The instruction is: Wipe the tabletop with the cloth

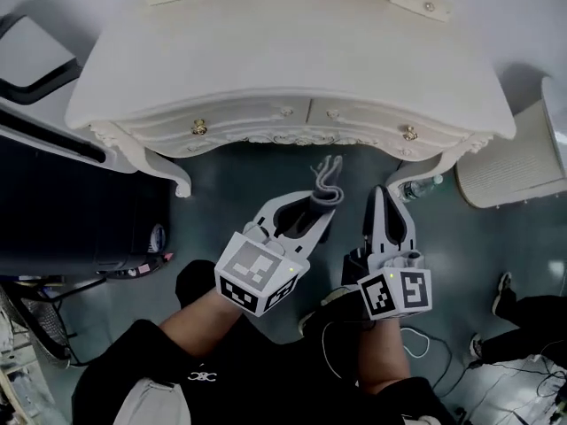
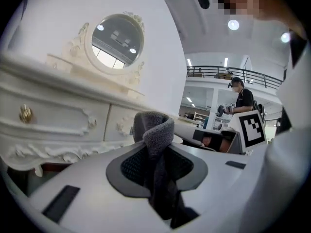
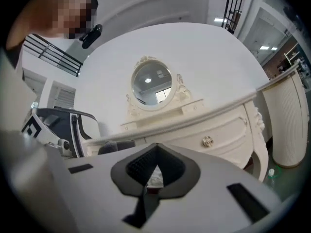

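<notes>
A cream dressing table (image 1: 292, 51) with a bare top stands ahead of me, its two drawers facing me. My left gripper (image 1: 317, 200) is shut on a grey cloth (image 1: 326, 182), held below the table's front edge; in the left gripper view the cloth (image 2: 154, 130) sticks up folded between the jaws, with the table (image 2: 53, 115) to the left. My right gripper (image 1: 379, 204) hangs beside it to the right, shut with nothing between its jaws. The right gripper view looks up at the table (image 3: 214, 130) and its oval mirror (image 3: 151, 85).
A black chair (image 1: 62, 193) stands at the left. A ribbed cream bin (image 1: 518, 162) sits at the right by the table leg, a plastic bottle (image 1: 416, 187) near it. Cables (image 1: 416, 343) trail on the grey floor. Another person (image 2: 241, 98) stands far off.
</notes>
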